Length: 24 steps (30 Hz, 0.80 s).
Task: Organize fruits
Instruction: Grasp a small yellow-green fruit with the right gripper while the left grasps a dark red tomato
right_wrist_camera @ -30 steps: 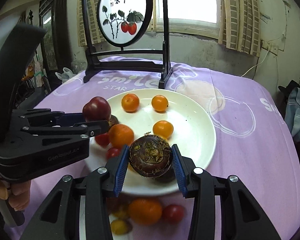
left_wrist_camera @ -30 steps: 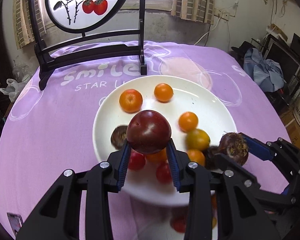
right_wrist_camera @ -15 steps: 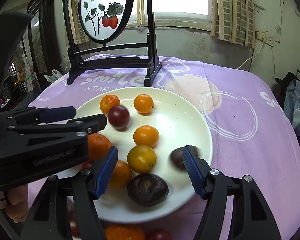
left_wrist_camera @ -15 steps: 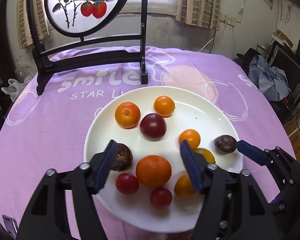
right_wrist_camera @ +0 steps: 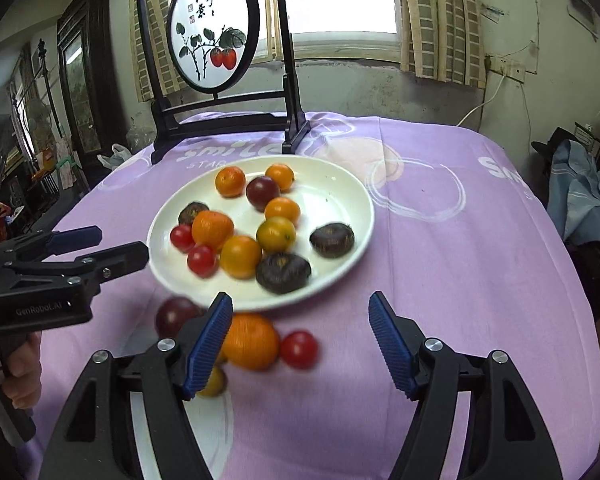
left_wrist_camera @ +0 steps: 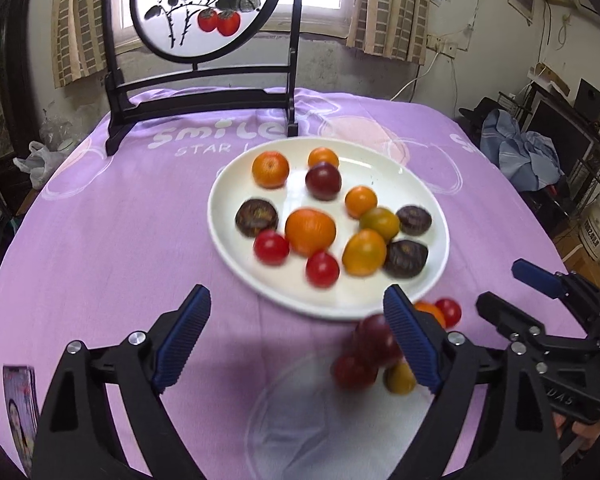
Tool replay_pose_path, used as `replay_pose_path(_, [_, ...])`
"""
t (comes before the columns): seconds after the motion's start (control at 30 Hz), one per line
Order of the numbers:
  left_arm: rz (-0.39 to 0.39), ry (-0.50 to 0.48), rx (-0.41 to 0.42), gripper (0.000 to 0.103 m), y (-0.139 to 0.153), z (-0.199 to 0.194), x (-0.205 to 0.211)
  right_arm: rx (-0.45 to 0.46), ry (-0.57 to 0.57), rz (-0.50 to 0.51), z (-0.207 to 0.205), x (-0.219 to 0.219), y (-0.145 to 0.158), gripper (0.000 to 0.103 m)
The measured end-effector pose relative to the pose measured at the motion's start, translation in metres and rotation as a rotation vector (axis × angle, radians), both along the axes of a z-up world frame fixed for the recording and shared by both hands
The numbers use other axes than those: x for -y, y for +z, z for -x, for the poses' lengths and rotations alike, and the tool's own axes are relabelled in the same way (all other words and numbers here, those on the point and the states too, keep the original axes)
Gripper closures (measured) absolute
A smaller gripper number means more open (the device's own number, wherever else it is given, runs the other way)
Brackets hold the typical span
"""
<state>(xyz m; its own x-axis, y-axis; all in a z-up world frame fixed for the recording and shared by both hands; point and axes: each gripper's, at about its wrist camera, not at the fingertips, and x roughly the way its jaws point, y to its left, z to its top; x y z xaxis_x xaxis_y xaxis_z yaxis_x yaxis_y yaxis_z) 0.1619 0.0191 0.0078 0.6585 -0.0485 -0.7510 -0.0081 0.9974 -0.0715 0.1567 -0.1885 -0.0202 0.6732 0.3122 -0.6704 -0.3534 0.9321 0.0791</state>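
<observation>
A: What's on the white plate (left_wrist_camera: 428, 292)?
B: Twelve fruits, slightly blurred: six orange or yellow citrus, a glossy dark plum (left_wrist_camera: 323, 181), two red tomatoes, three dark wrinkled fruits like the one at the near rim (right_wrist_camera: 283, 273).
A: And off the plate?
B: A loose cluster on the purple tablecloth (right_wrist_camera: 440, 264) just beside the near rim; the right view shows an orange (right_wrist_camera: 251, 342), a red tomato (right_wrist_camera: 299, 349), a dark plum and a yellowish fruit.
A: The tools?
B: Left gripper (left_wrist_camera: 296, 338) and right gripper (right_wrist_camera: 300, 340): jaws have just been opening, released, nothing between them.
</observation>
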Motion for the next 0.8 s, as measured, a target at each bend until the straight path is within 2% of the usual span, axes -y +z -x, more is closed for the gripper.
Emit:
replay_pose_path(0.23, [0.033,0.025,-0.047,0.014,-0.023,0.036,-0.01,-0.031,0.03,0.064,0.035,-0.004,-0.021,0.031])
replay_pose_path(0.47, [0.021,0.036,-0.068,0.013,-0.04,0.038,-0.015,-0.073,0.109,0.12,0.049,-0.035,-0.042,0.032])
replay_pose_path(0.7, [0.035,0.031,-0.088,0.012,-0.051,0.032,-0.025,-0.11,0.136,0.142,0.038,-0.061,-0.055,0.039])
replay_pose_path(0.73, [0.037,0.03,-0.099,0.012,-0.054,0.031,-0.026,-0.116,0.141,0.144,0.035,-0.065,-0.057,0.046])
replay_pose_path(0.8, [0.048,0.03,-0.121,0.012,-0.056,0.029,-0.029,-0.126,0.146,0.148,0.029,-0.071,-0.06,0.051])
